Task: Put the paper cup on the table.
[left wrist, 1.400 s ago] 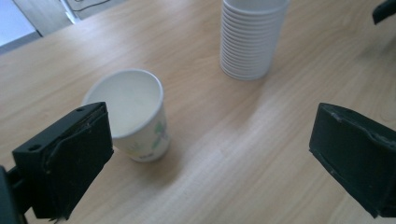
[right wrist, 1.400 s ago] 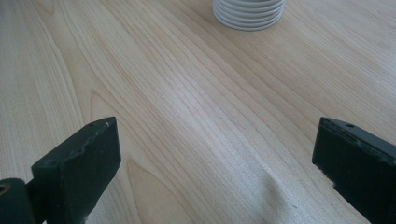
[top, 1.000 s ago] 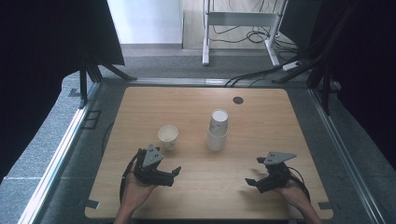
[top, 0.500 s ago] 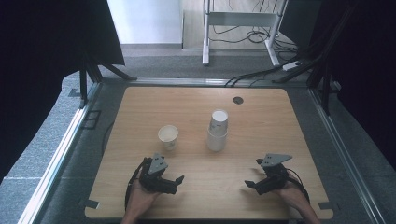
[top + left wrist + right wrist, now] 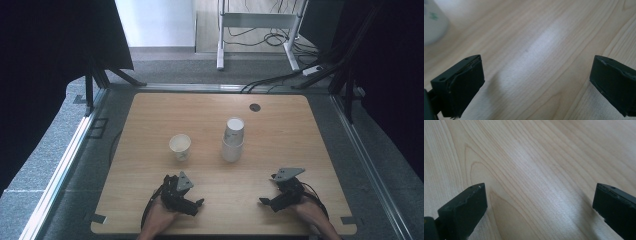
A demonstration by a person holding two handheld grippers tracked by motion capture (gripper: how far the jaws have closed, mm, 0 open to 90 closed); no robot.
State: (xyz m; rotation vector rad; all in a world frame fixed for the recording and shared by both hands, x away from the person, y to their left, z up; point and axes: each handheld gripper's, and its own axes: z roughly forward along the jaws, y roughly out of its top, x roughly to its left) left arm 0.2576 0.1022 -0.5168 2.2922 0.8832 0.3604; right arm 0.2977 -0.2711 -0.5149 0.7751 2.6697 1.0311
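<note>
A single white paper cup (image 5: pixel 180 146) stands upright on the wooden table (image 5: pixel 210 112), left of centre. To its right stands a taller stack of white paper cups (image 5: pixel 233 139). My left gripper (image 5: pixel 196 205) rests low near the front edge, below the single cup, open with bare wood between its jaws. In the left gripper view (image 5: pixel 536 82) the white cup (image 5: pixel 432 21) shows blurred at the top left. My right gripper (image 5: pixel 266 202) lies near the front right, open, over bare wood in the right gripper view (image 5: pixel 539 205).
A small dark round hole (image 5: pixel 255 107) sits in the table near its far edge. Metal rails (image 5: pixel 65 165) run along the table's sides. A white frame with cables (image 5: pixel 257 22) stands on the floor beyond.
My left gripper has drawn back toward the front edge and away from the single cup. The right gripper has shifted only slightly. The cups have not moved.
</note>
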